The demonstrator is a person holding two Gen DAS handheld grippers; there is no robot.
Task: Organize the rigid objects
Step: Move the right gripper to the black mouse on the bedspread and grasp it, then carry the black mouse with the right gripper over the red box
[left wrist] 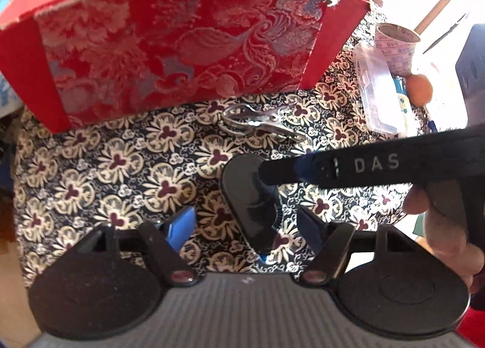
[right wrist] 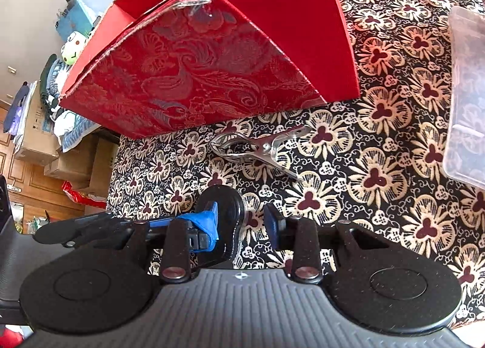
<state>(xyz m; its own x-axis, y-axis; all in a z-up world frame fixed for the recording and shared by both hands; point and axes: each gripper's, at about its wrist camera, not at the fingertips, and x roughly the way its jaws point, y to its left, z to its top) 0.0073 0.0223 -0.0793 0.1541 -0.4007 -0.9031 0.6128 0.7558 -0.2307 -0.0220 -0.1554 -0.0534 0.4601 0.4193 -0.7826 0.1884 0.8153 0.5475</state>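
Step in hand, by the look of it: picking up the black flat object (left wrist: pixel 251 196), which lies on the patterned tablecloth (left wrist: pixel 121 166) at lower centre of both views, in front of the red brocade box (left wrist: pixel 182 53) filling the upper part of the frame.

Left gripper (left wrist: pixel 247 220) spread wide, one finger on each side of the object, touching neither side. Right gripper (right wrist: pixel 241 220) also apart: blue finger against the object's left edge, a strip of cloth showing before the other finger, so nothing clamped yet.

To do it well:
- Choose one gripper for the grasp and draw the other clear, since both crowd the same spot.
- Centre the raised middle part between the fingers before closing.
- Close slowly; likely to skid on the cloth if pushed from one side only.
- Lift straight up, clear of the metal clip (left wrist: pixel 260 125) lying just beyond, between object and box.

Hard to make out:
- What the object is; near end hidden under the gripper body.
- Inside of the box, out of sight from this low angle.
- Contents of the clear plastic case (left wrist: pixel 379 96) at right.
- Only part of a hand (left wrist: pixel 439 226) at the right edge of the left view.
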